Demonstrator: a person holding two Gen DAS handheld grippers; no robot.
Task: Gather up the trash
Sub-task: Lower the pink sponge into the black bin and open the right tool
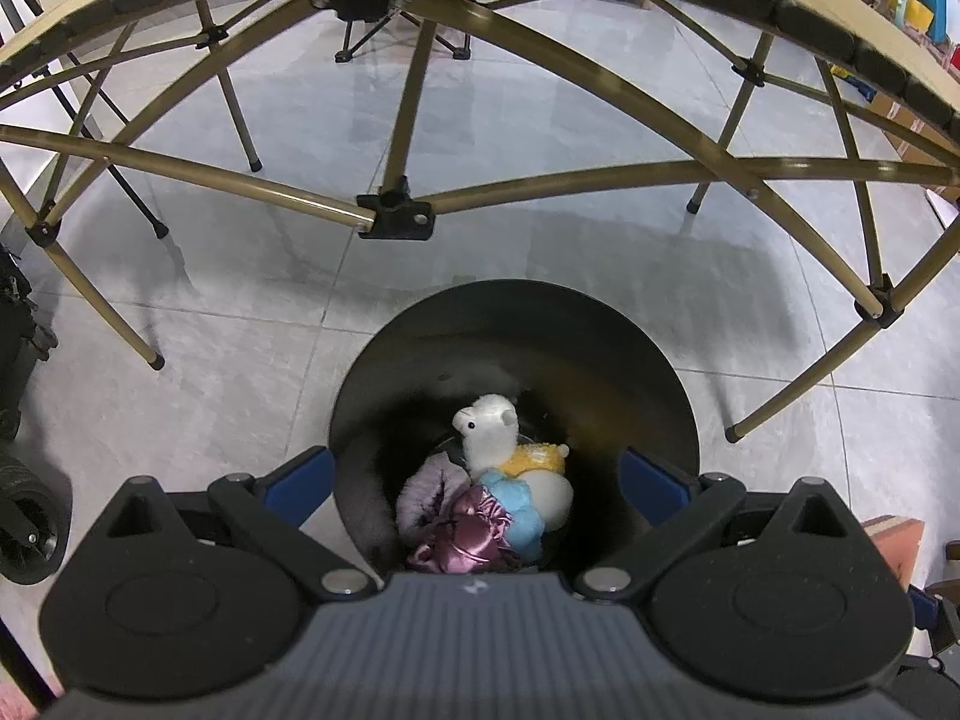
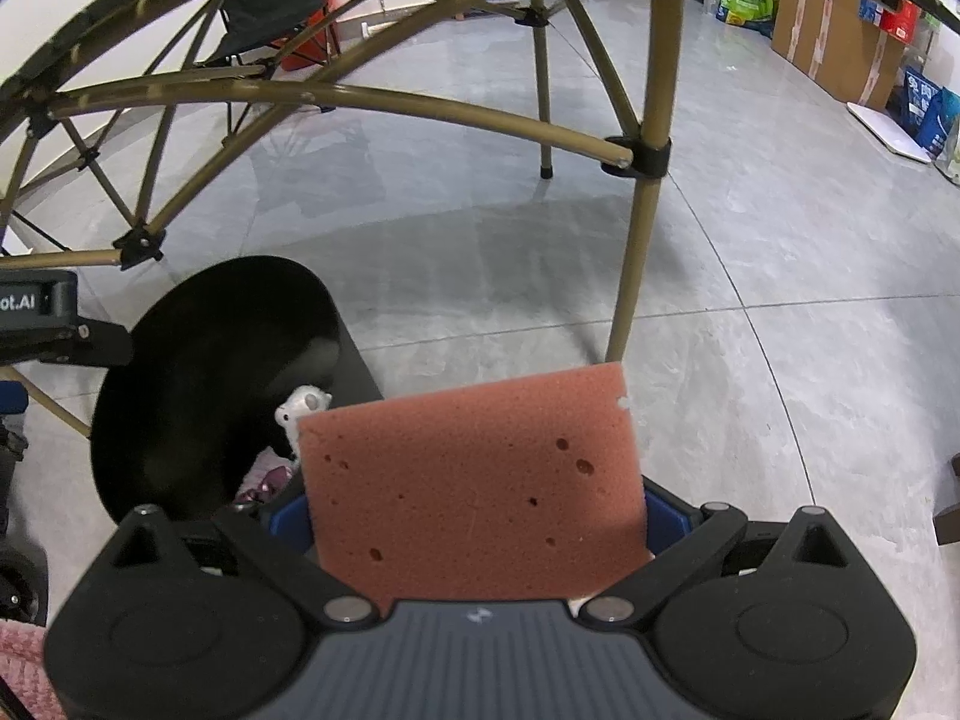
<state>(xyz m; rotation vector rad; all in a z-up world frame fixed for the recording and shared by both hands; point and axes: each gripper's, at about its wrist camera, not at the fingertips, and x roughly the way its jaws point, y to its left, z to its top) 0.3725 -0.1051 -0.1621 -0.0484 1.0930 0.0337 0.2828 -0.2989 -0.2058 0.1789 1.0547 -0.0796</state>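
Note:
A round black bin (image 1: 540, 354) stands on the floor right under my left gripper (image 1: 477, 483), whose blue-padded jaws are spread wide open with nothing between them. Down in the bin lie a white alpaca plush (image 1: 486, 426), a crumpled purple satin piece (image 1: 474, 534), a grey cloth (image 1: 429, 489) and a light blue fluffy bit (image 1: 516, 504). My right gripper (image 2: 477, 510) is shut on a reddish-brown sponge (image 2: 474, 468), held upright just right of the bin (image 2: 198, 360). The plush's head (image 2: 303, 405) peeks out beside the sponge.
A folding table's gold legs and cross struts (image 1: 240, 186) arch over the bin; one leg (image 2: 642, 252) stands just behind the sponge. A black wheel (image 1: 24, 510) sits at the left edge. Cardboard boxes (image 2: 834, 36) and bags line the far right wall.

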